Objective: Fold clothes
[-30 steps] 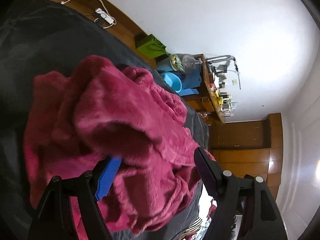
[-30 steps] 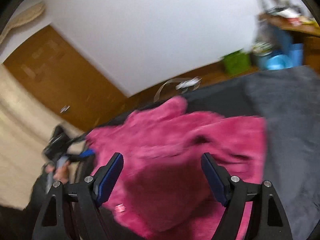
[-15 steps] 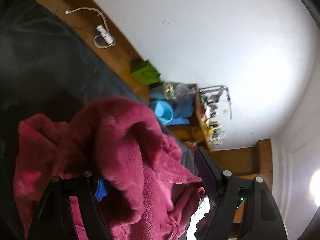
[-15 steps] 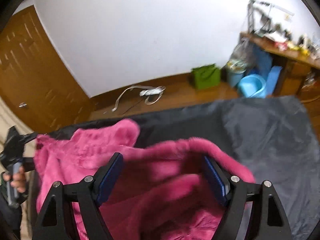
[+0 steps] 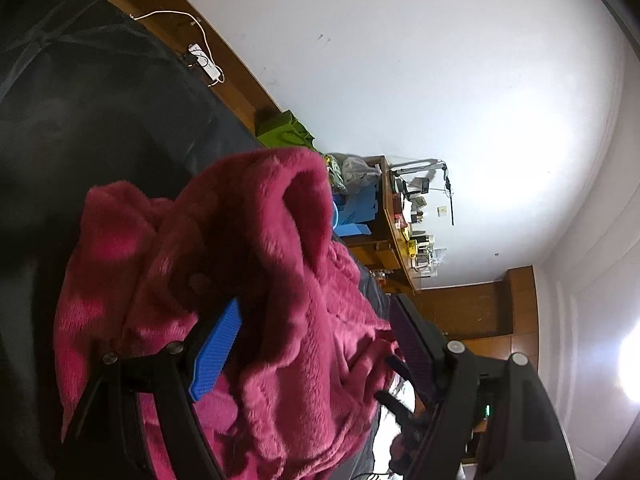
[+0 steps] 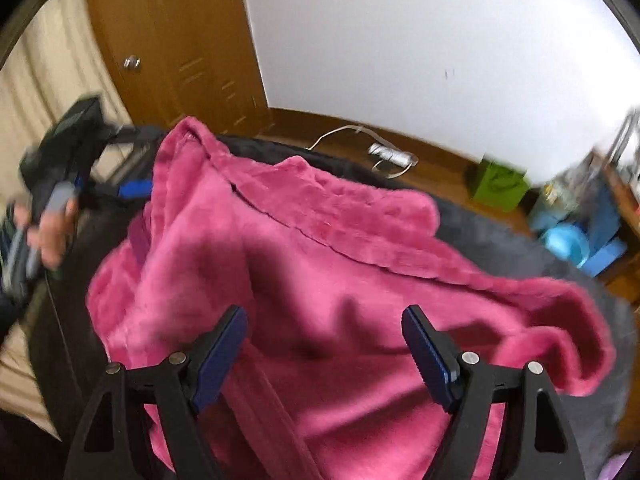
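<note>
Tongs on both hands, left (image 5: 312, 344) and right (image 6: 324, 344), gape unclenched, angled down over pink fleece (image 6: 320, 264).

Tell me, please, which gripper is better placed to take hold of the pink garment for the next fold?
Probably the left gripper. A raised ridge of the pink fleece garment already stands between its open fingers, so closing could pinch it. The right gripper is open above a flatter spread of the cloth, with nothing between its fingers.

Garment (image 6: 320, 264) plain magenta-pink; cover (image 5: 100, 112) dark grey; bag (image 6: 500, 186) green; wall (image 6: 400, 40) white.
</note>
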Motion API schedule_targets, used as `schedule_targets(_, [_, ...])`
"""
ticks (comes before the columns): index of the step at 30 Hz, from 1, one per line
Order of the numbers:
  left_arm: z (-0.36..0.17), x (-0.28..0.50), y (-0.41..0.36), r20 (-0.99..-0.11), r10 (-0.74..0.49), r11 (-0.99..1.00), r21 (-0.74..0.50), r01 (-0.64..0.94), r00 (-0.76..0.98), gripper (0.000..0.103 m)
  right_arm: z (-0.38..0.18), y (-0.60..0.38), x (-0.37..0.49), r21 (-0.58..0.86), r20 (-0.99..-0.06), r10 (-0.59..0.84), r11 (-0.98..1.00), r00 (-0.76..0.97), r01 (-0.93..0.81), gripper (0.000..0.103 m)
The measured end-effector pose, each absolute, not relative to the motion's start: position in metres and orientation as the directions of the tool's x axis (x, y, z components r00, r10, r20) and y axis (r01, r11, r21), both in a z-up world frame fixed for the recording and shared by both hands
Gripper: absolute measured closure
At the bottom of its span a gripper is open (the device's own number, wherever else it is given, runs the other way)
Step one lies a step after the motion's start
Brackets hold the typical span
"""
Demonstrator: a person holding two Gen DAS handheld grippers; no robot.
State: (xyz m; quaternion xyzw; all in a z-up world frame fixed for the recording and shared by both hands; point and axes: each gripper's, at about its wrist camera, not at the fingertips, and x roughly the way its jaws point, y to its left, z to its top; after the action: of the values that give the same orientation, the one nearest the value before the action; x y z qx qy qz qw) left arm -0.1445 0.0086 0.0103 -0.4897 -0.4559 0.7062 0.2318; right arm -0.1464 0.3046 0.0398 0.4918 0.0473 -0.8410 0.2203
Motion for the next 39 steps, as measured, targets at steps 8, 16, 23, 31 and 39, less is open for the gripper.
schedule_targets(8, [0.002, -0.144, 0.016, -0.496, 0.785, -0.484, -0.865, 0.132, -0.372, 0.023, -0.011, 0.297, -0.213, 0.135, -0.923, -0.221, -0.953, -0.315, 0.273, 0.021])
schedule_targets(16, [0.008, -0.157, 0.026, -0.441, 0.800, -0.437, -0.893, 0.108, -0.407, 0.023, 0.015, 0.286, -0.243, 0.006, -0.827, -0.128, -0.976, -0.547, 0.219, 0.021])
schedule_targets(23, [0.011, -0.169, 0.036, -0.410, 0.815, -0.408, -0.908, 0.096, -0.409, 0.023, 0.050, 0.279, -0.189, 0.091, -0.786, -0.306, -0.917, -0.537, 0.388, 0.021])
schedule_targets(31, [0.014, -0.172, 0.029, -0.410, 0.819, -0.405, -0.909, 0.101, -0.401, 0.022, 0.040, 0.237, -0.102, -0.028, -0.864, -0.338, -0.709, -0.374, 0.705, 0.021])
schedule_targets(39, [0.016, -0.177, 0.026, -0.423, 0.804, -0.409, -0.903, 0.129, -0.417, 0.022, 0.015, 0.198, -0.088, -0.209, -0.882, -0.223, -0.605, -0.415, 0.769, 0.021])
